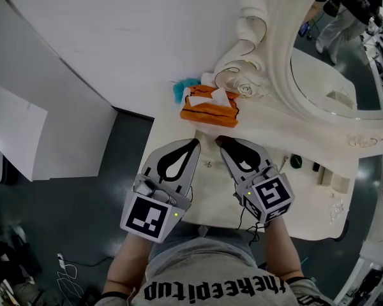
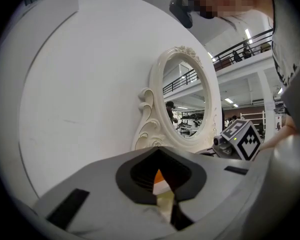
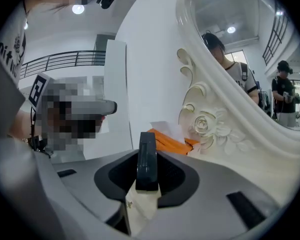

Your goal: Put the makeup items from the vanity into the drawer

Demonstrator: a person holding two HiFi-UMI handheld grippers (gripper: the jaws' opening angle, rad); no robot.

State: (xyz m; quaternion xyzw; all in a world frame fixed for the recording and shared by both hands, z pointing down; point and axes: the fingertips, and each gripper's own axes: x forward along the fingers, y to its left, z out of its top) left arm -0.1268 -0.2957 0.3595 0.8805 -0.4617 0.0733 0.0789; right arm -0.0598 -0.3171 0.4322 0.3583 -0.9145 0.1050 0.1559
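In the right gripper view a dark, flat makeup case (image 3: 147,160) stands edge-on between the jaws, and my right gripper (image 3: 146,181) is shut on it. From the head view this gripper (image 1: 223,143) hovers over the front middle of the white vanity (image 1: 207,190). Beside it on the left, my left gripper (image 1: 194,144) is shut with nothing in it (image 2: 165,196). A small knob (image 1: 208,164) shows on the cream surface under the jaws. I cannot tell whether the drawer is open. More small makeup items (image 1: 296,162) lie on the vanity's right side.
An orange tissue box (image 1: 209,105) and a teal object (image 1: 184,88) sit at the back of the vanity, just beyond the jaw tips. The ornate oval mirror (image 1: 319,75) rises at the right. A white wall runs behind, and dark floor lies to the left.
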